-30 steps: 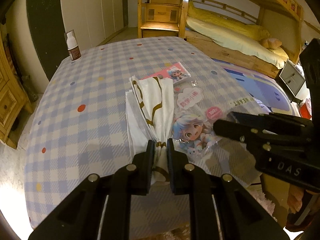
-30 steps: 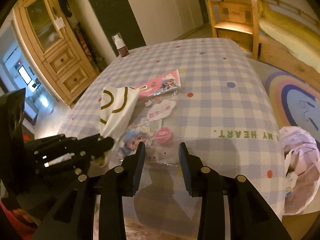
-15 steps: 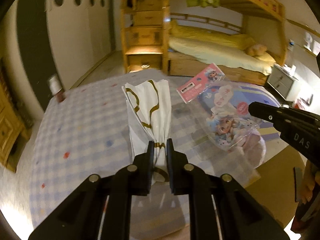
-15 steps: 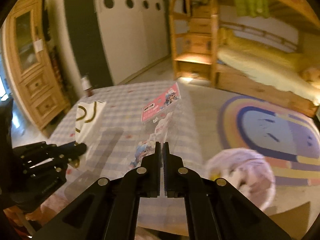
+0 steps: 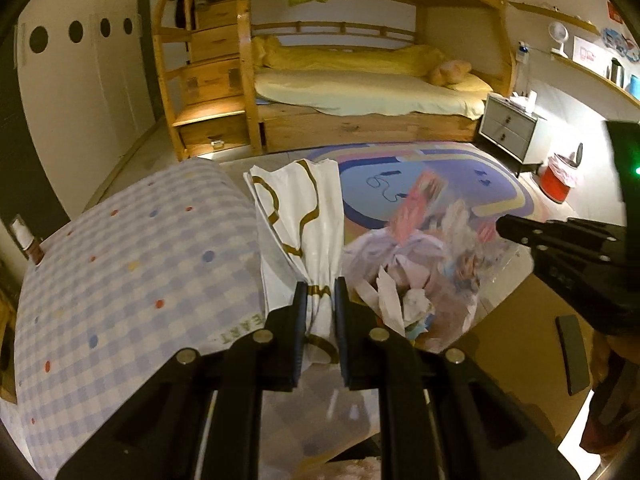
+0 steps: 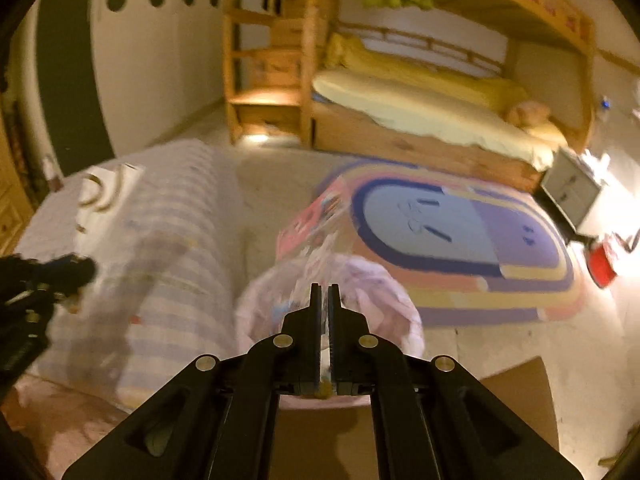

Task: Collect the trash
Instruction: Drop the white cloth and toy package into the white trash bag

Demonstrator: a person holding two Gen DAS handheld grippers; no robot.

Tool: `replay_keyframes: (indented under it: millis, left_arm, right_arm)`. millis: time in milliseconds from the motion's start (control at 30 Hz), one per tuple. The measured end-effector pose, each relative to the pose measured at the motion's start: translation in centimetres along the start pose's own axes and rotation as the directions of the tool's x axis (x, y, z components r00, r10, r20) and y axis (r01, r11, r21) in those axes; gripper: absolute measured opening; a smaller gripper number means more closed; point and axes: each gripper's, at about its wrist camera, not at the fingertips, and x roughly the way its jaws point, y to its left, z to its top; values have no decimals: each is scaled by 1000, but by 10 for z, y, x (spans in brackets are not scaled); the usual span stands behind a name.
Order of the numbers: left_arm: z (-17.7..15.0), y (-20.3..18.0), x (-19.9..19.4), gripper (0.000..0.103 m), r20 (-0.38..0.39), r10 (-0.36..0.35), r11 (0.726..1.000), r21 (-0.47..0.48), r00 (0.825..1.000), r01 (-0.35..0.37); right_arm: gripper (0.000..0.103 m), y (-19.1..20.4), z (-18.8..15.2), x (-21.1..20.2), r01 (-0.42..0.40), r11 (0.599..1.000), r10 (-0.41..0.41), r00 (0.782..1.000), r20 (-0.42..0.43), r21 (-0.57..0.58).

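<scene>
Paper, white with gold curves, crumpled: we pinch this wrapper (image 5: 304, 236) in our left tool (image 5: 320, 312), beside the checked desk (image 5: 132, 264). Rightward, our right tool (image 6: 325, 308) clamps a glossy clear cartoon packet (image 6: 316, 224) above the pink-lined trash bin (image 6: 384, 292).

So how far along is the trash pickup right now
Midway. Both pieces are off the checked table: the left gripper pinches the white paper bag, and the right gripper holds the clear cartoon wrapper above the lined trash bin. Neither has been dropped in.
</scene>
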Motion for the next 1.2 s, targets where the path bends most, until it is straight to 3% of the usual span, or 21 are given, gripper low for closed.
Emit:
replay_keyframes:
  millis: [167, 267, 300, 400, 833, 900, 933, 967, 1033, 1200]
  left_arm:
    - [-2, -4, 9, 12, -24, -1, 1000, 7, 1000, 2]
    - [0, -9, 16, 12, -40, -3, 1000, 12, 999, 3]
    - [0, -11, 19, 12, -44, -5, 1000, 16, 999, 6]
    - [2, -21, 25, 12, -52, -18, 999, 31, 999, 19]
    - [27, -85, 79, 14, -105, -148, 977, 138, 983, 162]
    - [32, -90, 87, 20, -113, -170, 974, 133, 979, 185]
    - [35, -92, 91, 29, -114, -178, 973, 130, 977, 192]
    - [37, -94, 95, 49, -111, -186, 972, 125, 976, 200]
    - [41, -93, 96, 72, -89, -179, 976, 112, 980, 188]
    - [38, -75, 83, 79, -54, -152, 985, 74, 987, 156]
  right_arm:
    - [5, -19, -6, 32, 33, 999, -32, 998, -51, 14]
    - [18, -27, -7, 41, 33, 999, -31, 997, -65, 29]
    - [25, -32, -8, 37, 18, 999, -16, 999, -52, 50]
    - [32, -47, -10, 27, -3, 996, 5, 1000, -16, 84]
    - [46, -96, -5, -22, -76, 966, 43, 990, 137, 246]
    - [46, -100, -4, -24, -71, 964, 35, 989, 143, 256]
    - [46, -102, -3, -25, -69, 962, 31, 989, 145, 263]
    - [47, -103, -3, -26, -68, 962, 30, 989, 146, 266]
    - [47, -103, -2, -26, -63, 961, 24, 989, 146, 269]
    - [49, -99, -4, -34, -68, 963, 30, 989, 143, 262]
